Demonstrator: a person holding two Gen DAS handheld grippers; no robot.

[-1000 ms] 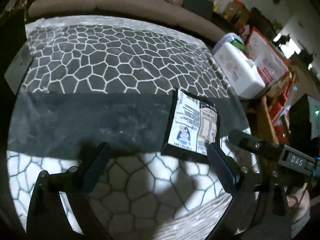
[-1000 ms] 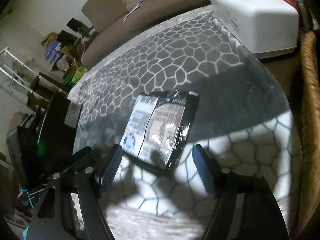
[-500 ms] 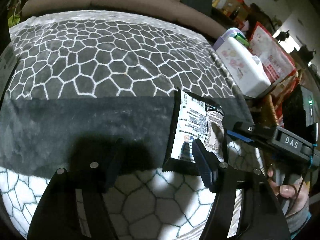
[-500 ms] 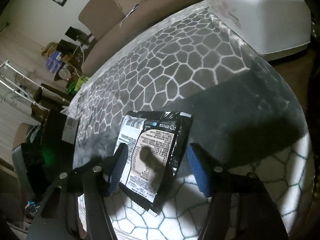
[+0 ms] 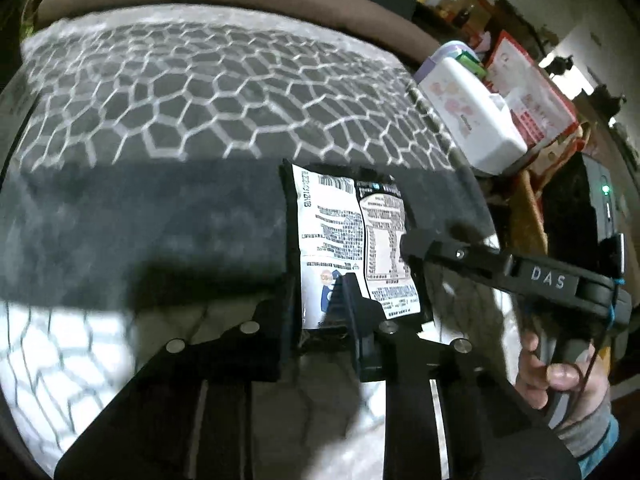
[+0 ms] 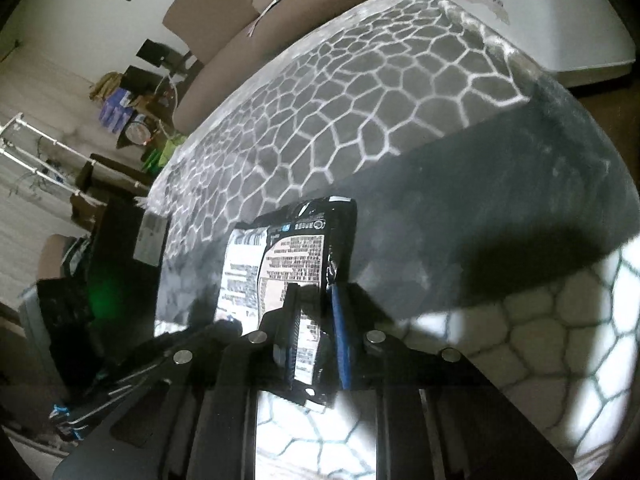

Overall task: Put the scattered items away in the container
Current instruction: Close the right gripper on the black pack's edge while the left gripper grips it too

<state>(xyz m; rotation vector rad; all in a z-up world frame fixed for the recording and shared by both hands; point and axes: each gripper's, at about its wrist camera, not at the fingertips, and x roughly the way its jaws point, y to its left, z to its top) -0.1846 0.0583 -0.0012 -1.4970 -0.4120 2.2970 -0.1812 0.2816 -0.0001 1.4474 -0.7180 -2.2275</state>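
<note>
Both views are taken from wrist-mounted fisheye cameras aimed steeply down and forward, close above a honeycomb-patterned rug (image 5: pixel 224 92). The same snack packet (image 5: pixel 340 240) is seen from its near-left and near-right ends, with a sofa (image 6: pixel 224 12) behind.

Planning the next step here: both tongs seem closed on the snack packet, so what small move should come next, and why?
Probably lift it slightly, both hands together. The left tongs and right tongs have just closed on the snack packet, which lies on the patterned rug.
</note>
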